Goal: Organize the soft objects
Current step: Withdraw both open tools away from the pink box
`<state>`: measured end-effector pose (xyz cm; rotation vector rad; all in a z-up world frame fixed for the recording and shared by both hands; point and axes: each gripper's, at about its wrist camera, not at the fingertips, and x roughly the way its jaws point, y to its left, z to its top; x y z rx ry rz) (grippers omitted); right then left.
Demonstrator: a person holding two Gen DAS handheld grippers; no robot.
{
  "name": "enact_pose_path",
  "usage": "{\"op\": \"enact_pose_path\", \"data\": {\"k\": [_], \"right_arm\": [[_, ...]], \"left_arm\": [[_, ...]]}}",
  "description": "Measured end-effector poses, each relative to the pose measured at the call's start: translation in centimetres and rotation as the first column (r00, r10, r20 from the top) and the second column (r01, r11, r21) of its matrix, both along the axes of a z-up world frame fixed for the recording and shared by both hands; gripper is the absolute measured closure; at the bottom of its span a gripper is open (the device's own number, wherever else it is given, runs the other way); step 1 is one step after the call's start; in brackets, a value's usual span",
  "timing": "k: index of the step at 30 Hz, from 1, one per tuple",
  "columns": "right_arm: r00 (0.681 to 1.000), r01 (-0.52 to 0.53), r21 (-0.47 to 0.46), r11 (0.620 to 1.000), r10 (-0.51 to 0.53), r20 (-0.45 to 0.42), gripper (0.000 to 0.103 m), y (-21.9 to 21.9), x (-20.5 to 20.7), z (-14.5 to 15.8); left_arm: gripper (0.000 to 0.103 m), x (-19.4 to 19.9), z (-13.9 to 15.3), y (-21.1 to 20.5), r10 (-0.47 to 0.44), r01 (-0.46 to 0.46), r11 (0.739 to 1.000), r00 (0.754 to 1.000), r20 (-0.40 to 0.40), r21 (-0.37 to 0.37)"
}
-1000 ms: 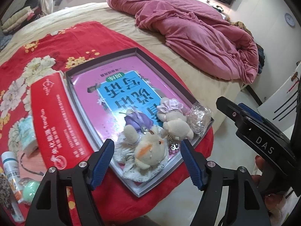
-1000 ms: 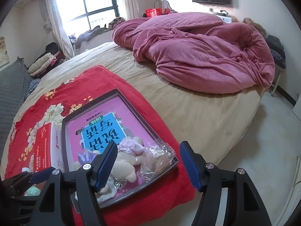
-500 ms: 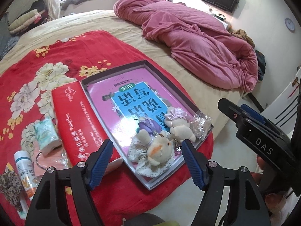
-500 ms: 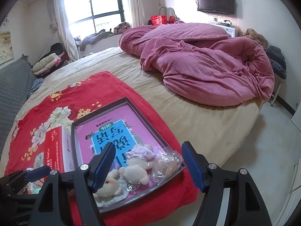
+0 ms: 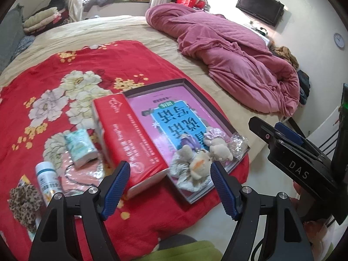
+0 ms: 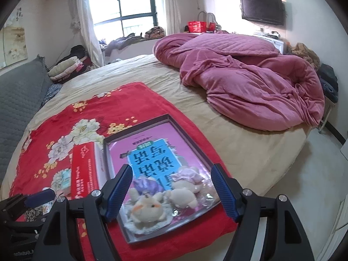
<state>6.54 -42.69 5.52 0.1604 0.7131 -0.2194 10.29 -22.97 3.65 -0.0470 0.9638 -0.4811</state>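
Left view only: white bottle [image 5: 46, 179], leopard scrunchie [image 5: 22, 202].
Right view only: window [image 6: 122, 6].
Left gripper [image 5: 169, 188]: wide apart, empty.
Right gripper [image 6: 171, 190]: opening, empty.

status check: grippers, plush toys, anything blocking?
Left gripper open, empty. Right gripper open, empty. Plush toys lie in tray, untouched. Red box beside tray, not blocking.

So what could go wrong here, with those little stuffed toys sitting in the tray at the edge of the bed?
1. The tray sits at the mattress edge; a nudge could tip it toward the floor.
2. The plush toys lie bunched together, so a claw might snag two, or the crinkly wrapper beside them.
3. The left claw and right claw, both open and empty, aim at the same corner and could collide.
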Motion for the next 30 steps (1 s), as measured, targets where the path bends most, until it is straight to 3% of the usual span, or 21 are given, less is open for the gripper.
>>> {"op": "enact_pose_path", "data": {"k": [30], "right_arm": [[0.980,-0.199,-0.081,0.977,0.200,-0.003,0.028,12.2,-1.8,3.1]], "left_arm": [[0.025,-3.7,2.8,13.4,0.174,-0.173,0.984,0.984,0.025,-0.035]]}}
